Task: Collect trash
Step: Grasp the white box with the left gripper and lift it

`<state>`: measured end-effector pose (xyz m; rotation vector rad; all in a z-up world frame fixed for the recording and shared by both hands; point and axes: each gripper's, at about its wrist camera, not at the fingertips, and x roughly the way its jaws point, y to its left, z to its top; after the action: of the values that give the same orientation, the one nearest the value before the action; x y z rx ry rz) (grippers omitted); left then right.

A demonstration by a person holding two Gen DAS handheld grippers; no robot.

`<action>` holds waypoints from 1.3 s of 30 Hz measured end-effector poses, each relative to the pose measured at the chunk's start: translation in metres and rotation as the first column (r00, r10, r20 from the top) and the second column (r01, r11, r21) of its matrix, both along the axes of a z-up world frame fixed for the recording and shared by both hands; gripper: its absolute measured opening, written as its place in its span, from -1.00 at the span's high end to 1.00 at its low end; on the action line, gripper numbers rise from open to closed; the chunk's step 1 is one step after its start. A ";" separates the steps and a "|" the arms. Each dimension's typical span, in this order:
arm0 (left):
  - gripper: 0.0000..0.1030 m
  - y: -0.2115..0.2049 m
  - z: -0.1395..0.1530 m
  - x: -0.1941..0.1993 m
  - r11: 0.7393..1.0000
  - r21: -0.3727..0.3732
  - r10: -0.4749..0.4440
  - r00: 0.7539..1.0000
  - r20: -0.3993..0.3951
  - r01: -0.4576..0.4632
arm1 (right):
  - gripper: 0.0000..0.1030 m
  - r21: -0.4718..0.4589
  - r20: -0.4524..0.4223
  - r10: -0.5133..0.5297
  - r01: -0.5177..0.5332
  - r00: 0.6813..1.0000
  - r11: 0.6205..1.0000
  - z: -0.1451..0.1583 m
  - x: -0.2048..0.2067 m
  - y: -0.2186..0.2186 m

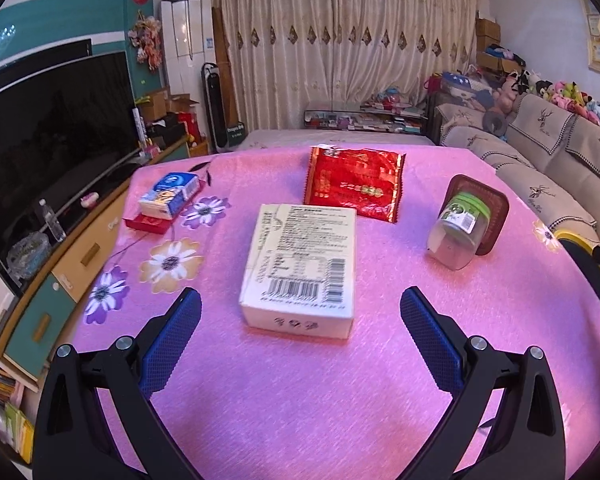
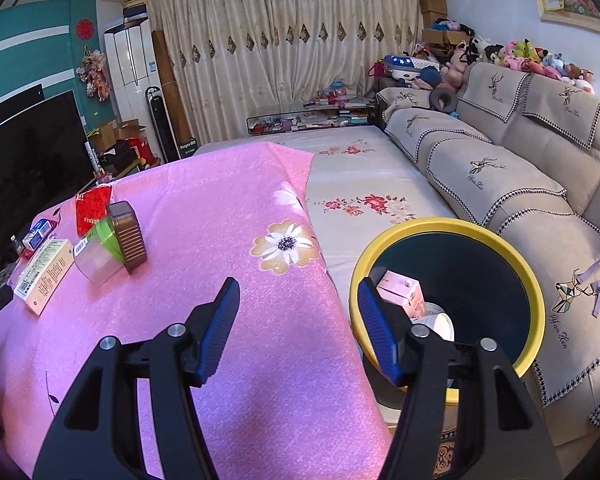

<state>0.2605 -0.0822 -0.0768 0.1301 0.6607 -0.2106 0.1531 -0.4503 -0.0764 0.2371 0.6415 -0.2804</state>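
Right gripper fingers spread, empty, over table edge beside bin.

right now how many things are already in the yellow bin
2 visible in the yellow bin: a pink carton against its near-left wall, and a white cup just beside it, lower down. The right gripper covers part of the bin, so more may be hidden.

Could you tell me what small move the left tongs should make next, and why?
Probably ease the left tongs forward and down around the white box. It lies flat on the pink tablecloth directly ahead, nearest of the items, and the tongs are open and empty. The yellow-rimmed bin by the right tongs already holds trash.
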 end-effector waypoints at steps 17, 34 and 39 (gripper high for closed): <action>-0.90 -0.031 -0.024 0.046 0.997 0.070 -0.010 0.992 -0.126 0.018 | -0.13 0.034 -0.017 0.018 -0.017 1.000 0.999 -0.004 0.005 -0.003; -0.84 -0.018 -0.036 0.066 0.995 0.095 0.038 0.984 -0.173 -0.021 | -0.13 0.038 -0.020 0.033 -0.032 0.999 0.999 -0.007 0.007 -0.001; -0.53 -0.019 -0.039 0.069 0.995 0.096 0.037 0.982 -0.187 -0.019 | -0.13 0.036 -0.022 0.035 -0.034 0.999 0.999 -0.007 0.007 0.000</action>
<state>0.3291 -0.1009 -0.1158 0.1921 0.8611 -0.1658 0.1602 -0.4505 -0.0829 0.2574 0.6731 -0.2392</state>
